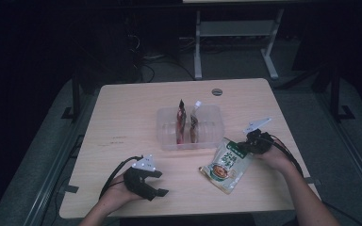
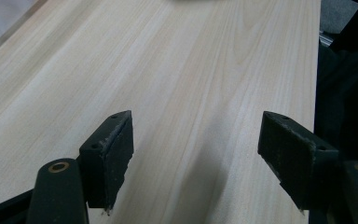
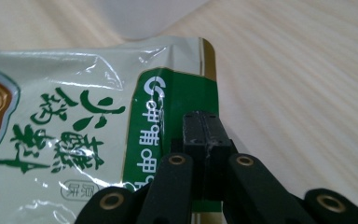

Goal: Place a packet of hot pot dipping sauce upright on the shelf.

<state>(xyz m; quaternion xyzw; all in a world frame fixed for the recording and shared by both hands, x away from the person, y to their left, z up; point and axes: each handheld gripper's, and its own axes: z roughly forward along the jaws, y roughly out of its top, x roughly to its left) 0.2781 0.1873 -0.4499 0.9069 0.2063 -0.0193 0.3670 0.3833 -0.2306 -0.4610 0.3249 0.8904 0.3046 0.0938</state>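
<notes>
My right gripper [image 3: 204,140] is clamped on the green top band of the seasoning pouch [image 1: 225,165], jaws pressed together over the sealed edge. The pouch sits near the table's [image 1: 122,117] right edge, toward the near side, one end lifted at my grip and the rest slanting down toward the near edge; whether its far end rests on the wood I cannot tell. Just beyond it, at mid-table, stands a clear plastic tray [image 1: 162,125] with two upright sachets [image 1: 187,123] in it. My left gripper [image 2: 193,154] hangs with jaws wide apart over bare wood near the near-left corner, holding nothing. Handling assessment: the pouch is a glossy film bag, judged light, soft and slippery; the body will sag and swing under a single-edge hold. The flat seal band is the correct grip zone, being stiff enough not to fold. Avoid pinching the filled belly, which would deform and could slip out.
</notes>
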